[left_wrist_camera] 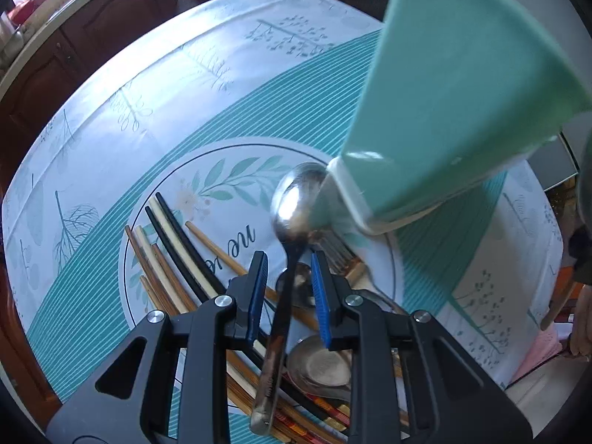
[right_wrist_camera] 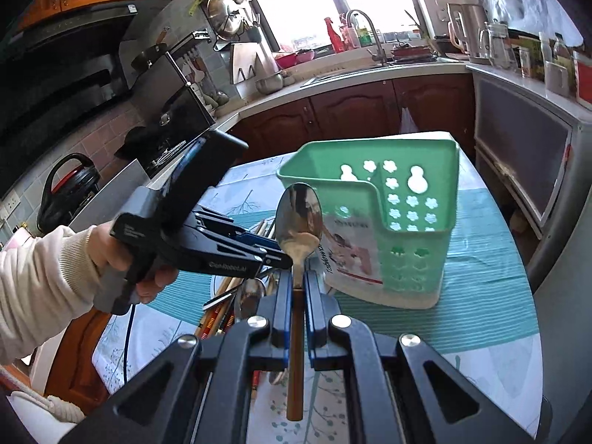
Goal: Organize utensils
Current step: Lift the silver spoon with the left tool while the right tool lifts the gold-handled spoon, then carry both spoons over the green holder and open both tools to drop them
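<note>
Spoon (right_wrist_camera: 298, 218) pinched by its handle in closed right gripper (right_wrist_camera: 296, 285), bowl upright just ahead, aimed at green caddy (right_wrist_camera: 418, 244) beyond, likely for dropping in. Left gripper (left_wrist_camera: 288, 277) alongside, jaws apart, gripping nothing.

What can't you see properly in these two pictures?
- Inside the green plastic utensil holder: both views, its walls hide it.
- Pile of wooden chopsticks and metal spoons: left wrist view, the left gripper covers part.
- Holder label: right wrist view, blurred, partly behind the shiny metal spoon in the right gripper.
</note>
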### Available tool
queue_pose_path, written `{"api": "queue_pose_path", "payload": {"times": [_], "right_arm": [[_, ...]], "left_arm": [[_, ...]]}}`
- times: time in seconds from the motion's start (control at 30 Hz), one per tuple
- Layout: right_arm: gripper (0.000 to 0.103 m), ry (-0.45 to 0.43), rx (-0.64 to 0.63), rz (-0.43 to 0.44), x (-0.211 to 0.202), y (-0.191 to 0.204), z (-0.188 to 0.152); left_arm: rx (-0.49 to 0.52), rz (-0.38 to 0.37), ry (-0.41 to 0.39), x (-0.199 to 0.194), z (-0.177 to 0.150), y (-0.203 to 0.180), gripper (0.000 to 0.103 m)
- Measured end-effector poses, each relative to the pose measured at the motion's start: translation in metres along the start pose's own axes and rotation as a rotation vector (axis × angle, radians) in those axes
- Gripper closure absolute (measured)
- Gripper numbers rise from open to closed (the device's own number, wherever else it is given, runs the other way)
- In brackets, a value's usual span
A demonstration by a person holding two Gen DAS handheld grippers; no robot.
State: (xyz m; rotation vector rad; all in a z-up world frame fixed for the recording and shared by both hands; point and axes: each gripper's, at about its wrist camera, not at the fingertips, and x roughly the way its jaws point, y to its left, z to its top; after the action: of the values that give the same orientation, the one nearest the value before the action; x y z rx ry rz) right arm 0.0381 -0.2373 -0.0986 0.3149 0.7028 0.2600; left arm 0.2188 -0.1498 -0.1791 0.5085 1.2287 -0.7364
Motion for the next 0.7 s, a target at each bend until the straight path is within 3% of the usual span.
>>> {"api": "queue_pose_path", "payload": {"times": [0.33, 0.43, 0.7], "right_arm": [[0.097, 0.007, 0.011, 0.013, 0.004, -0.004, -0.004], [0.097, 0.015, 0.018, 0.017, 0.006, -0.006, -0.006], [0.097, 0.012, 0.022, 0.02, 0.006, -0.006, -0.007]], "left_arm": [[-0.01, -0.002, 0.031, 0.02, 0.015, 0.003, 0.083], [-0.024, 0.011, 0.028, 0.02, 0.017, 0.005, 0.097], [-0.069, 0.056, -0.048, 0.003, -0.001, 0.008, 0.103]]}}
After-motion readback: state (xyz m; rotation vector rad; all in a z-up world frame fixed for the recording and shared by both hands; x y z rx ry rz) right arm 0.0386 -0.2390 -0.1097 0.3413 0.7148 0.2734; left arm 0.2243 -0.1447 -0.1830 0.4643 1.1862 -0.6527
